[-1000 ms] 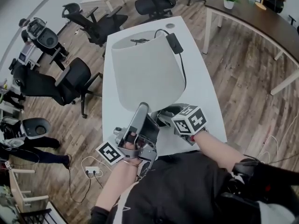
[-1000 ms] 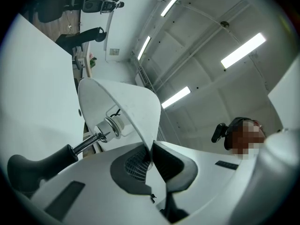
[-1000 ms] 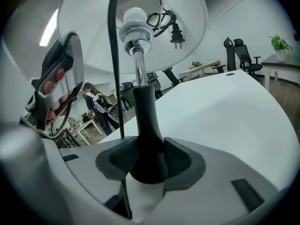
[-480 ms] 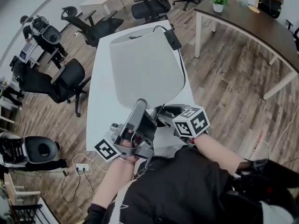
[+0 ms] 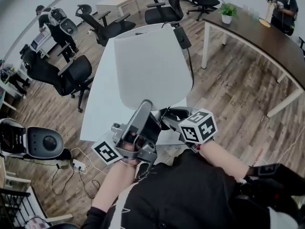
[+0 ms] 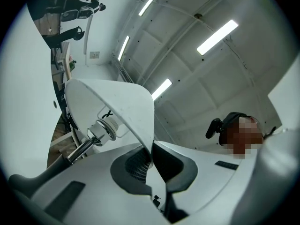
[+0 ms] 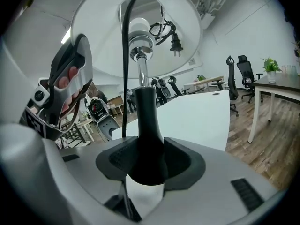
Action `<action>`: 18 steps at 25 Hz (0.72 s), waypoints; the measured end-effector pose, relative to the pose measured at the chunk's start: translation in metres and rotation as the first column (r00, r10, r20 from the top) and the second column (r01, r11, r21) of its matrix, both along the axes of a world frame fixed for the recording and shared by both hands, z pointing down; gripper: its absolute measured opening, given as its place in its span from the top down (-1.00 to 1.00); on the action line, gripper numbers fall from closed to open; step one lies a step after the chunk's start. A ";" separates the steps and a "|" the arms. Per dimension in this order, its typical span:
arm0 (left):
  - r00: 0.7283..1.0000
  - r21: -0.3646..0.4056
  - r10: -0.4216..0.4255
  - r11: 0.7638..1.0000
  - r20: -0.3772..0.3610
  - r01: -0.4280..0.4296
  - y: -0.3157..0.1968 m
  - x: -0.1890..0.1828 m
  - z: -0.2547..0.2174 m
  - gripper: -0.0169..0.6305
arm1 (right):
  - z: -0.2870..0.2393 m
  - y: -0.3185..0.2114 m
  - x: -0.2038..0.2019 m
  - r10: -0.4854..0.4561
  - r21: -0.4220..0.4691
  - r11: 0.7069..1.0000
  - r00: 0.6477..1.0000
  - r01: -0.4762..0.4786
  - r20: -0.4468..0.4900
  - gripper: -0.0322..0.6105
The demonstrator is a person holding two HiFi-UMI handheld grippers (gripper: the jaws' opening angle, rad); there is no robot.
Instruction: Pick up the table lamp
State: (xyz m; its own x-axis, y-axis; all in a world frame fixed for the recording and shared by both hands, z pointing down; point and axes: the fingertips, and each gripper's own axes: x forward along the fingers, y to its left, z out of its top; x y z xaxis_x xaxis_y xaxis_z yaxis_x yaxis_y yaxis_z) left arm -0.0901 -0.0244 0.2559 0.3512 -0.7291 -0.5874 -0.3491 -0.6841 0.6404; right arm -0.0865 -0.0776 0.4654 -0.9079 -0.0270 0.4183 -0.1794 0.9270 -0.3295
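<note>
The table lamp is lifted off the white table. Its wide white shade fills the middle of the head view. My left gripper is shut on the lower rim of the shade, pinched thin between the pads; the bulb socket shows inside the shade. My right gripper is shut on the lamp's black stem, which stands upright between the pads, with the chrome neck and socket above. The black cord hangs beside the stem, its plug dangling inside the shade.
Black office chairs stand left of the table and several more beyond it. A dark wooden table with a potted plant runs along the right. A power strip lies on the wooden floor.
Both grippers have carried the lamp together, and the table and room have shifted in the head view. The grips on shade and stem are unchanged.
</note>
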 end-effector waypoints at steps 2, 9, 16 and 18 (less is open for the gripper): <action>1.000 0.012 -0.018 1.000 0.009 0.018 0.006 0.010 -0.004 0.90 | -0.005 0.006 0.009 -0.019 0.010 1.000 1.000 0.019 0.005 0.34; 0.997 0.016 -0.059 0.998 0.056 0.058 0.028 0.037 -0.006 0.90 | -0.009 0.024 0.030 -0.061 0.038 0.997 0.998 0.060 0.021 0.34; 0.996 -0.018 -0.081 0.996 0.047 0.082 0.040 0.044 -0.001 0.90 | -0.002 0.047 0.033 -0.116 0.012 0.993 0.993 0.115 0.021 0.34; 0.996 -0.029 -0.084 0.996 0.042 0.085 0.041 0.044 0.003 0.90 | 0.002 0.049 0.035 -0.123 0.012 0.992 0.992 0.122 0.018 0.35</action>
State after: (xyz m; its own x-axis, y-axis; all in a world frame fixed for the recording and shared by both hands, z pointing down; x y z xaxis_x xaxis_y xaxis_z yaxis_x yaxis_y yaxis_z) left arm -0.0462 0.0165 0.2584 0.3106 -0.7746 -0.5510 -0.4308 -0.6314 0.6448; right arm -0.0519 -0.0286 0.4675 -0.9121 0.0803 0.4019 -0.0584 0.9452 -0.3213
